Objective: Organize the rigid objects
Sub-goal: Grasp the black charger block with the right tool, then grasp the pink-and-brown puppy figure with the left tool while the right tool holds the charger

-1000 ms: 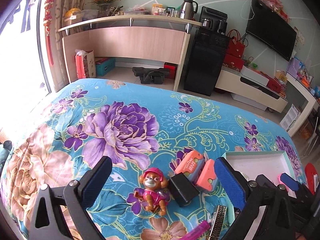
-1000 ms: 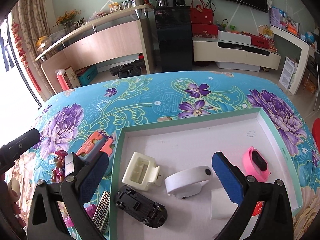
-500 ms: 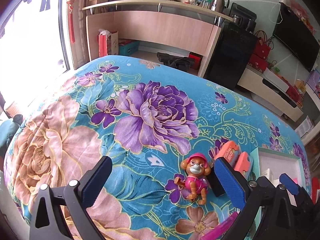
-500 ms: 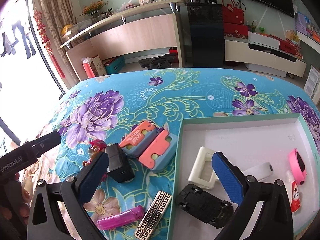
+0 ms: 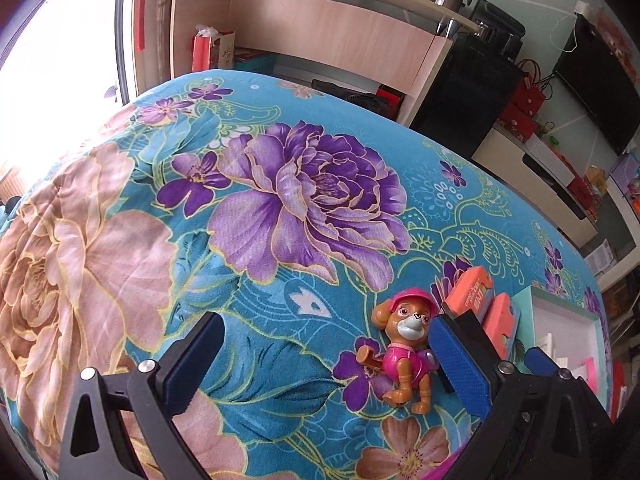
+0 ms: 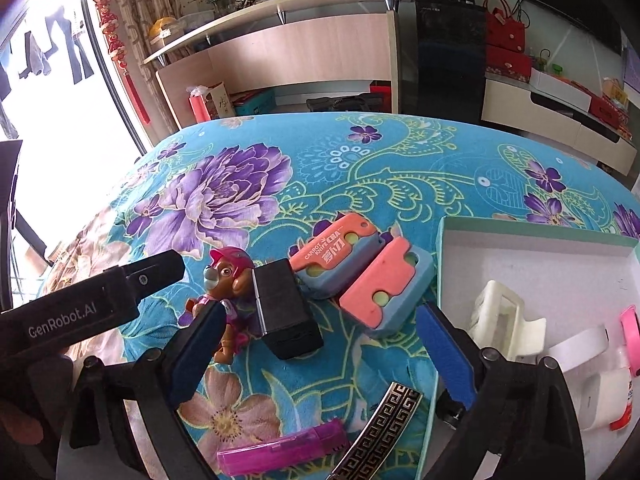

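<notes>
- Two grippers hang over a floral cloth (image 6: 360,168) spread on what looks like a bed or table; which one, I cannot tell.
- Left gripper (image 5: 332,364) has its jaws wide apart with nothing between the pads; only cloth lies in the gap.
- A toy dog (image 5: 404,356) in a pink cap lies just inside that gripper's right finger, at about 3 o'clock of the gap, not clamped.
- Right gripper (image 6: 320,352) has its jaws closing, the pads still apart and pressing on nothing.
- A black block (image 6: 286,316) sits between the right gripper's fingers, toward 12 o'clock, touching the toy dog on its left.
- Two orange-and-blue carrot knives (image 6: 360,276) lie side by side at 1 o'clock of the block, close against the tray.
- A white tray (image 6: 532,240) with a green rim sits at 3 o'clock; a cream plastic clip (image 6: 500,312) and a white band (image 6: 576,344) lie in it.
- A pink lighter (image 6: 280,448) and a black-and-gold patterned bar (image 6: 384,428) lie on the cloth at 6 o'clock, near the tray's corner.
- In the right wrist view the left gripper's black body reaches in from 9 o'clock, beside the toy dog.
</notes>
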`<state>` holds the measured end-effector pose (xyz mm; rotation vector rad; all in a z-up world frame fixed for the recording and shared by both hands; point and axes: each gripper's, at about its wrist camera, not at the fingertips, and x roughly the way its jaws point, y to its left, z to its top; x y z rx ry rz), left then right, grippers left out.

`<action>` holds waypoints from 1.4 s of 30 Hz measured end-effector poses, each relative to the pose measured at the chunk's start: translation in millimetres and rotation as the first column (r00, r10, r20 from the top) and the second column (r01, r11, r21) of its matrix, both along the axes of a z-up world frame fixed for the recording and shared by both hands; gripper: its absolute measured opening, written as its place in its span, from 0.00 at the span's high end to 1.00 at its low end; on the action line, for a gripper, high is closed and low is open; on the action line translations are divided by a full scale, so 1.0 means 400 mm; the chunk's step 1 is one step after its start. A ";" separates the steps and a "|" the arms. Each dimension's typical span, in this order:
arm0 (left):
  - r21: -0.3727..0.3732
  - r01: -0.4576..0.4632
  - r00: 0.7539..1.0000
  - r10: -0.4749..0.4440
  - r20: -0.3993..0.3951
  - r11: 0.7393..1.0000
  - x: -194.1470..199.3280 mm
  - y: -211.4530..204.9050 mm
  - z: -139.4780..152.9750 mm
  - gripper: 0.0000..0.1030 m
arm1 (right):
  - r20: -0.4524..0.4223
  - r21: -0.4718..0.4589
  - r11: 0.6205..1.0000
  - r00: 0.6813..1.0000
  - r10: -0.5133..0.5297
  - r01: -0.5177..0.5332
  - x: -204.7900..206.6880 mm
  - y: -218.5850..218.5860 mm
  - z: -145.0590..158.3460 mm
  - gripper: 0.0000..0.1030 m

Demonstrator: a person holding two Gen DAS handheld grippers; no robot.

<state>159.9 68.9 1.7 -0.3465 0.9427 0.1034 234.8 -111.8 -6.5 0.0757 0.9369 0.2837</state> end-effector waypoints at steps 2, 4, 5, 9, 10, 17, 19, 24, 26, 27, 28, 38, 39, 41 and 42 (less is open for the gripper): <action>-0.010 0.000 1.000 -0.001 -0.007 1.000 0.001 0.001 -0.006 0.00 | -0.013 0.006 1.000 1.000 -0.007 0.007 0.005 -0.001 -0.009 0.27; -0.009 0.005 1.000 -0.006 -0.009 1.000 0.002 -0.002 -0.010 0.00 | -0.018 0.004 1.000 1.000 -0.012 0.012 0.007 -0.002 -0.015 0.29; -0.011 0.010 1.000 -0.010 -0.011 1.000 0.004 -0.005 -0.012 0.00 | -0.019 0.013 1.000 1.000 -0.010 0.010 0.008 -0.003 -0.017 0.30; -0.048 0.030 0.999 -0.030 -0.011 0.998 0.008 -0.015 -0.019 0.00 | -0.019 0.036 0.999 1.000 0.004 -0.003 0.010 0.001 -0.018 0.37; -0.062 0.031 0.999 -0.032 -0.014 0.998 0.010 -0.017 -0.022 0.00 | -0.017 0.035 0.999 1.000 0.008 -0.008 0.009 0.005 -0.019 0.38; -0.048 0.054 0.998 -0.055 -0.021 0.997 0.027 -0.041 -0.030 0.01 | -0.024 0.037 0.999 0.999 0.038 -0.037 0.008 0.025 -0.028 0.53; -0.039 0.064 0.997 -0.065 -0.030 0.997 0.034 -0.049 -0.036 0.03 | -0.034 0.036 0.999 0.999 0.042 -0.041 0.010 0.028 -0.037 0.56; -0.019 0.090 0.994 -0.091 -0.060 0.996 0.052 -0.066 -0.056 0.11 | -0.053 0.026 0.999 0.997 0.048 -0.046 0.014 0.036 -0.053 0.60; -0.007 0.093 0.993 -0.093 -0.070 0.996 0.058 -0.070 -0.063 0.11 | -0.060 0.023 0.999 0.997 0.047 -0.045 0.015 0.037 -0.059 0.60; 0.001 0.095 0.993 -0.095 -0.075 0.995 0.061 -0.073 -0.066 0.11 | -0.064 0.023 0.999 0.997 0.046 -0.045 0.016 0.038 -0.061 0.60; 0.009 0.098 0.992 -0.097 -0.079 0.995 0.064 -0.076 -0.069 0.11 | -0.067 0.023 0.999 0.997 0.046 -0.045 0.017 0.038 -0.063 0.60; -0.017 0.093 0.994 -0.094 -0.052 0.996 0.068 -0.068 -0.066 0.32 | -0.070 0.020 0.999 0.997 0.042 -0.041 0.019 0.040 -0.070 0.60; -0.032 0.095 0.994 -0.096 -0.050 0.995 0.067 -0.065 -0.066 0.35 | -0.070 0.022 0.999 0.997 0.041 -0.040 0.020 0.040 -0.070 0.60; -0.025 0.104 0.993 -0.106 -0.052 0.994 0.067 -0.073 -0.067 0.35 | -0.070 0.024 0.999 0.997 0.040 -0.038 0.021 0.040 -0.071 0.60; -0.017 0.111 0.992 -0.112 -0.054 0.994 0.068 -0.080 -0.067 0.35 | -0.070 0.025 0.999 0.997 0.038 -0.037 0.021 0.039 -0.071 0.60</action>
